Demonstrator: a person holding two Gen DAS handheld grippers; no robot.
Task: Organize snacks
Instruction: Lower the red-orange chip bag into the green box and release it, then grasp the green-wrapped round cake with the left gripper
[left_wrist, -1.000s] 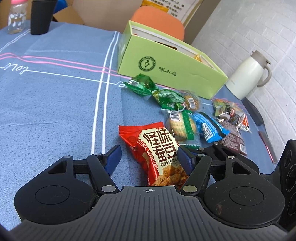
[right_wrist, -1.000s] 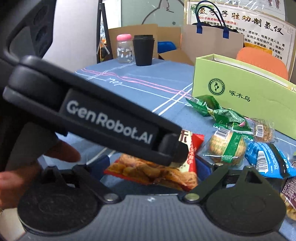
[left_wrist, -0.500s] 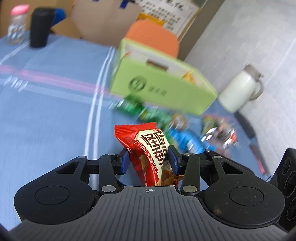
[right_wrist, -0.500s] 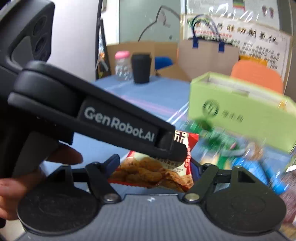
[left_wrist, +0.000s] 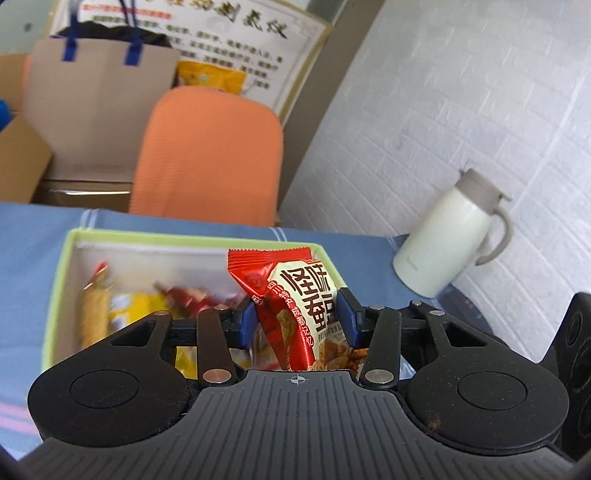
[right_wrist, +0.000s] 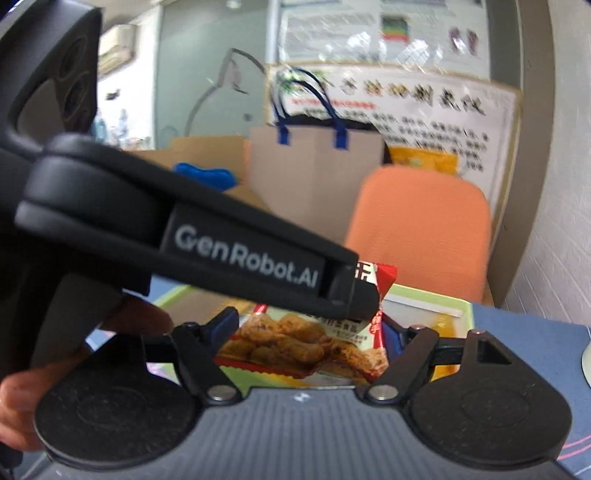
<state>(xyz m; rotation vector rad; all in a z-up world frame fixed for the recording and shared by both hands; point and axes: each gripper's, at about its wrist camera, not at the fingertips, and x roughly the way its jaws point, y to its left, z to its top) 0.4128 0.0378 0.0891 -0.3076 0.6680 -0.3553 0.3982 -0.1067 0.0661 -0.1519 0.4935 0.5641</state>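
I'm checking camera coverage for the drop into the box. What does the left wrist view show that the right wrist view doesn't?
Only the left wrist view shows the snacks already in the box and the white jug. Only the right wrist view shows the left gripper's body from outside and the open right gripper. Both show the red snack packet clamped by the left gripper over the green box, and the orange chair.
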